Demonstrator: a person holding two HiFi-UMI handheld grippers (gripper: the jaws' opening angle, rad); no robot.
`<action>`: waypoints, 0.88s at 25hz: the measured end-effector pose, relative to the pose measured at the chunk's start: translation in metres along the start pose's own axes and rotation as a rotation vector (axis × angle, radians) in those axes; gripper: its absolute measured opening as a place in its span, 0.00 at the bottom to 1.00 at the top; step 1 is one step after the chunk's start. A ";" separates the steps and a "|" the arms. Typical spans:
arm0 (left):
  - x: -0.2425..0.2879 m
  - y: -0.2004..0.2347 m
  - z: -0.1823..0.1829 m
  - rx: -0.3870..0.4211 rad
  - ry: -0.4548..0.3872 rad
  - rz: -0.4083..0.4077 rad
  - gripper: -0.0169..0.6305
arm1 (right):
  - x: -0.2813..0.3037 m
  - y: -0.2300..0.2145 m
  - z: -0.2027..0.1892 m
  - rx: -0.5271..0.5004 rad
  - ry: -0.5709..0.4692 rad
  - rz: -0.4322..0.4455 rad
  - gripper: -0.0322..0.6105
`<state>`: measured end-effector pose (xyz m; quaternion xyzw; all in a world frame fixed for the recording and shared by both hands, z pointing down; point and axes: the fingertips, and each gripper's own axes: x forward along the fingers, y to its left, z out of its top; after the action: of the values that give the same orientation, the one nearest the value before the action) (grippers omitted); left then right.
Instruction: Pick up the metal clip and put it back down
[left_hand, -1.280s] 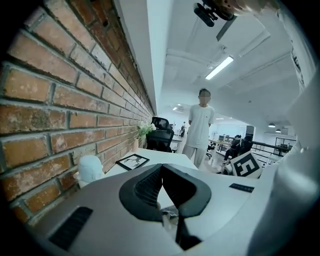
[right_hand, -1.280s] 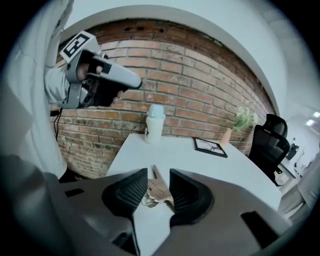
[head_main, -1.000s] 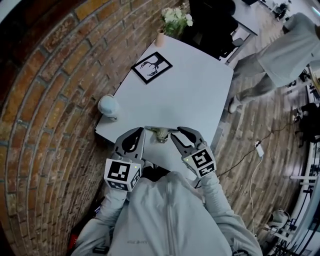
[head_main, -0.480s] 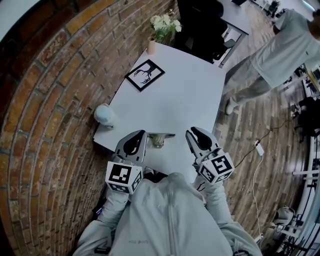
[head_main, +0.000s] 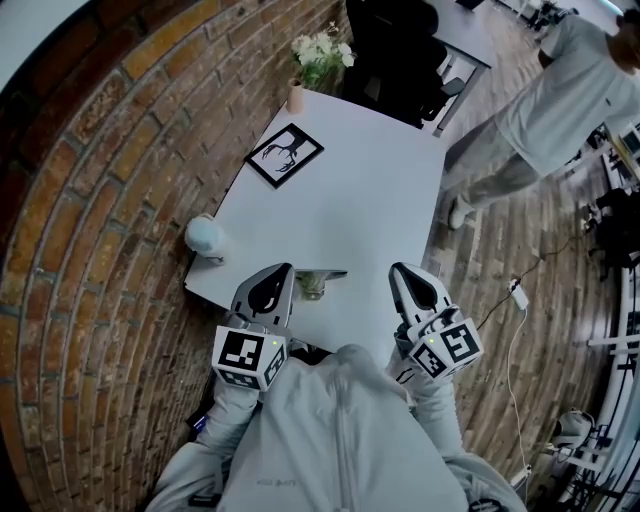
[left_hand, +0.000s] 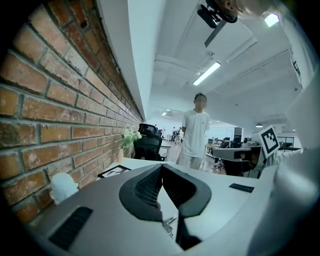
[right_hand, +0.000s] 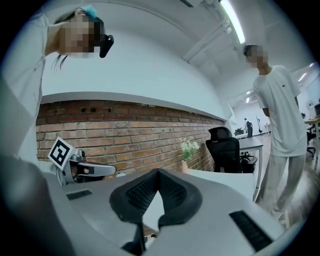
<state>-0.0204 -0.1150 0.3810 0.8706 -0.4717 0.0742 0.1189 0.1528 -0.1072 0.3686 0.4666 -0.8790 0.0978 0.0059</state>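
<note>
The metal clip (head_main: 315, 281) lies on the white table (head_main: 350, 190) near its front edge, one thin arm pointing right. My left gripper (head_main: 283, 270) is just left of it with its jaws together. In the left gripper view the left gripper (left_hand: 159, 167) shows nothing between its tips, and a bit of the clip (left_hand: 169, 221) shows low in the gap between the fingers. My right gripper (head_main: 402, 270) is raised off to the clip's right, well apart from it. Its jaws have just been closing, and in the right gripper view the right gripper (right_hand: 159, 172) is shut on nothing.
A framed black-and-white picture (head_main: 285, 155), a vase of flowers (head_main: 318, 55) and a white rounded object (head_main: 204, 235) stand along the table's left side by the brick wall. A black chair (head_main: 400, 50) is behind the table. A person (head_main: 540, 110) stands to the right.
My right gripper has left the clip, risen and swung out to the right while its jaws closed. The clip has stayed on the table beside the left gripper, which barely moved.
</note>
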 end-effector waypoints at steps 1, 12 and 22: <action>0.000 0.000 0.000 -0.001 0.000 0.001 0.07 | -0.002 0.000 0.000 -0.004 0.002 -0.003 0.09; -0.003 0.002 -0.004 -0.008 0.008 0.007 0.07 | -0.005 -0.003 0.001 0.003 -0.005 -0.028 0.09; -0.008 0.007 -0.007 -0.016 0.012 0.018 0.07 | -0.003 0.001 -0.001 -0.007 0.003 -0.035 0.09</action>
<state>-0.0312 -0.1101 0.3871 0.8648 -0.4794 0.0765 0.1281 0.1533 -0.1039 0.3696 0.4819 -0.8710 0.0954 0.0104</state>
